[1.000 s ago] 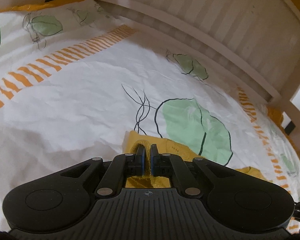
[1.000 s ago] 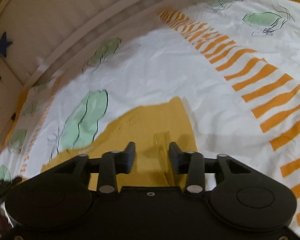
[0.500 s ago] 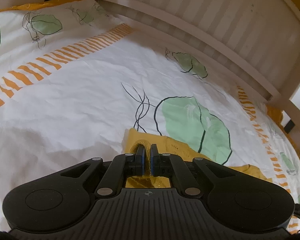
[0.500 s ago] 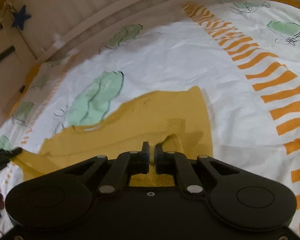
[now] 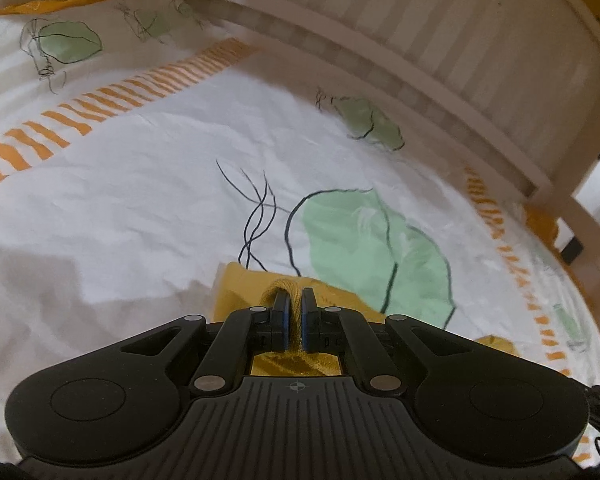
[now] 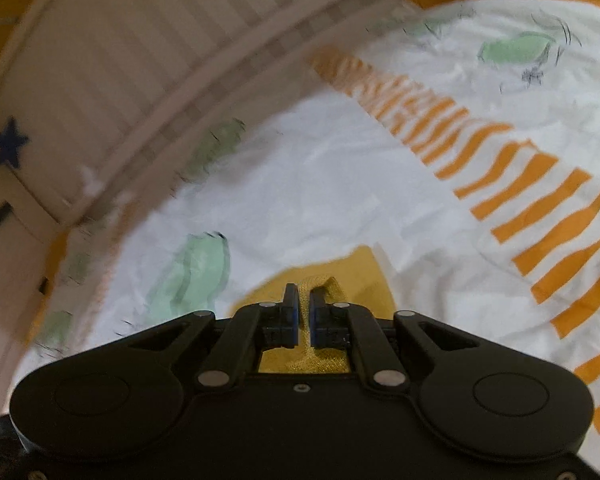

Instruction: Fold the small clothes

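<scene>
A small mustard-yellow garment (image 5: 244, 288) lies on the white printed bedsheet (image 5: 148, 200). My left gripper (image 5: 294, 300) is shut on a bunched fold of its fabric, which pokes up between the two pads. In the right wrist view the same yellow garment (image 6: 364, 272) shows just past the fingers, and my right gripper (image 6: 303, 296) is shut on a pinched ridge of it. Most of the cloth is hidden under both gripper bodies.
The sheet carries green leaf prints (image 5: 364, 236) and orange striped bands (image 6: 540, 200). A pale slatted bed rail (image 5: 440, 40) curves along the far side. A dark blue star (image 6: 10, 148) is stuck on the rail at left.
My right gripper closed from open onto the yellow garment and then drew it back, so less cloth shows ahead of it. The left gripper kept its grip and shifted slightly.
</scene>
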Demonstrator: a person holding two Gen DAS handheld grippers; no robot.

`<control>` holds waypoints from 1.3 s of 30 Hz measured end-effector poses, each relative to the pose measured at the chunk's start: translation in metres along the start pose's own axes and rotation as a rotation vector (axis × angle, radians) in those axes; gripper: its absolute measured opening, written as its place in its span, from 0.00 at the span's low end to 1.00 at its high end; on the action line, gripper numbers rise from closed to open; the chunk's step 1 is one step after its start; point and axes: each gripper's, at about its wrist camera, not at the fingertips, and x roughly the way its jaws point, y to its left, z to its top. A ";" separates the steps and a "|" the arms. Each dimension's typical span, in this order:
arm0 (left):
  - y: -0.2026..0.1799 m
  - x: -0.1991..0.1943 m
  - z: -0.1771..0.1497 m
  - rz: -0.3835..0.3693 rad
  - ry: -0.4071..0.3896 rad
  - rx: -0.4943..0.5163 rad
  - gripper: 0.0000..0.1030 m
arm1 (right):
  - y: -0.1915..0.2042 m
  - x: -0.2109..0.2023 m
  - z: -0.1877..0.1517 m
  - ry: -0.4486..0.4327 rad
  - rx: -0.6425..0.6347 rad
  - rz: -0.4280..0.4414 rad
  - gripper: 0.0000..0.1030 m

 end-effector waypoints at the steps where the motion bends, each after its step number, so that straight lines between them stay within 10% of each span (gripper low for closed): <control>1: 0.001 0.003 0.000 0.000 0.002 0.002 0.05 | -0.003 0.005 -0.001 0.011 0.001 -0.007 0.12; 5: 0.014 0.010 0.004 -0.040 0.005 -0.046 0.17 | -0.013 0.023 -0.005 0.023 0.001 -0.023 0.21; 9: 0.017 -0.002 0.004 0.028 -0.066 -0.004 0.55 | -0.010 0.014 -0.007 -0.037 -0.060 -0.063 0.79; 20: -0.035 -0.021 -0.042 0.012 0.065 0.359 0.56 | 0.054 -0.007 -0.042 0.013 -0.462 -0.051 0.76; 26: -0.053 -0.015 -0.068 -0.052 0.162 0.426 0.56 | 0.077 -0.001 -0.073 0.133 -0.572 0.003 0.61; 39: -0.057 0.013 -0.072 -0.021 0.180 0.471 0.56 | 0.090 0.010 -0.100 0.214 -0.754 -0.075 0.61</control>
